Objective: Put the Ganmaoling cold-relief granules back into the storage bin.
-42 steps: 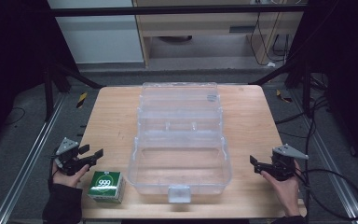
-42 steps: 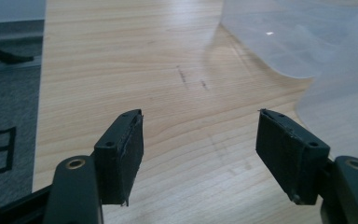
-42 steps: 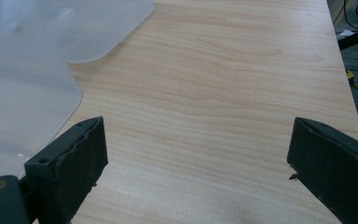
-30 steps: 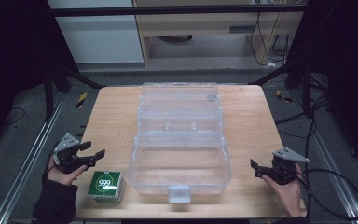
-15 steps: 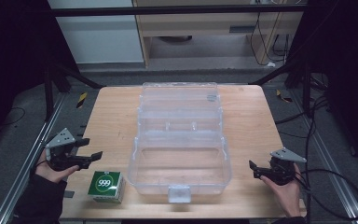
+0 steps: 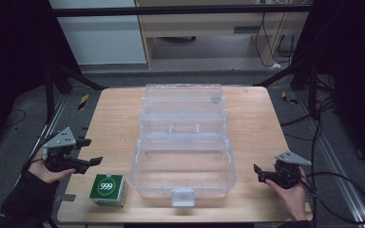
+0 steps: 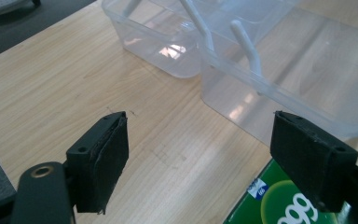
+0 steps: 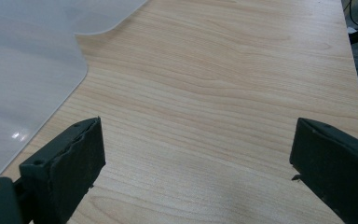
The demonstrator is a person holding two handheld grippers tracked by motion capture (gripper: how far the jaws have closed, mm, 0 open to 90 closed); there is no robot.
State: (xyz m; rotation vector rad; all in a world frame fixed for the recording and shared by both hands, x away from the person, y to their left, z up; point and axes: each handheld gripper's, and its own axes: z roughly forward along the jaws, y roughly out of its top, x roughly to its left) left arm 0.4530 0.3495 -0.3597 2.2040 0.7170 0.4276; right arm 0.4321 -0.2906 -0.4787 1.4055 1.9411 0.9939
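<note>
Box, green and marked 999, sits at the near left of the table beside the open clear case, probably awaiting loading, with the left gripper spread just above it and the right gripper spread, empty, near right.

Right claw with jaws spread wide above the bare wooden desk; rounded corner of a clear plastic container at upper left.

light: table bright; surroundings dark | glare: clear box
</note>
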